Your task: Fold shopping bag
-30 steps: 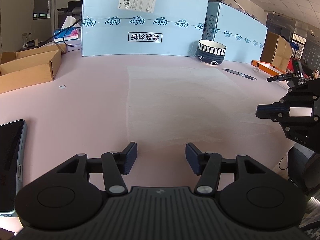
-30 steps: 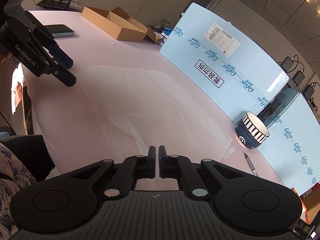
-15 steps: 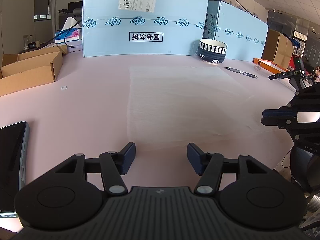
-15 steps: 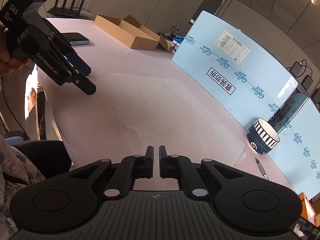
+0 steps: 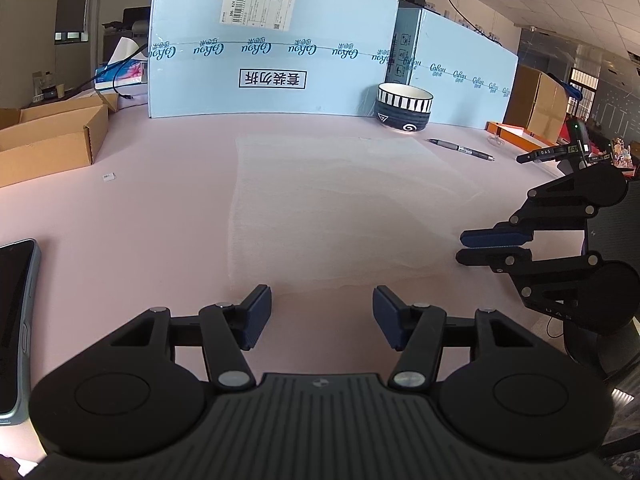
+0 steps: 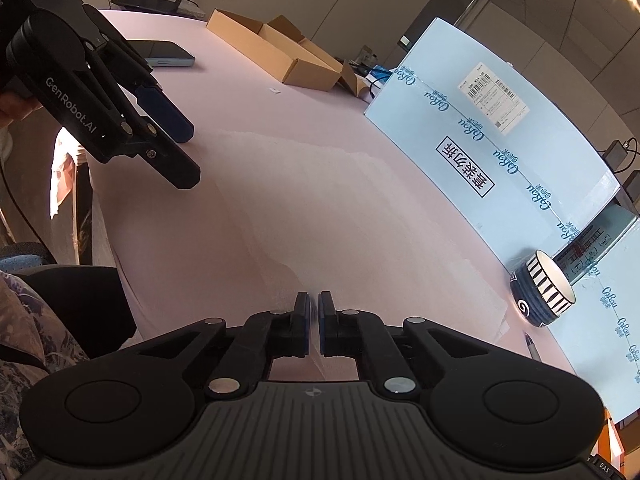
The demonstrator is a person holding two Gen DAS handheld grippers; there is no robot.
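Shopping bag, thin and translucent white, lies flat on the pink desk, spread from just ahead of the left claw toward the bowl

Left claw: jaws wide apart, over the desk just short of the bag's near edge, touching nothing. From the right view its body reads "GenRobot.AI", held low and pointing out over the bag's left corner

Right claw: jaws nearly together with a narrow slit between; the bag's edge runs up to them, but whether film is pinched there cannot be made out. From the left view it sits at the bag's right side, turned sideways, "DAS" on its body

Phone at the near left desk edge. Open cardboard box further left. Pen and striped bowl beyond the bag

At the back, blue panels printed "CoRou" repeatedly, a boxed Chinese label, and a barcode sticker
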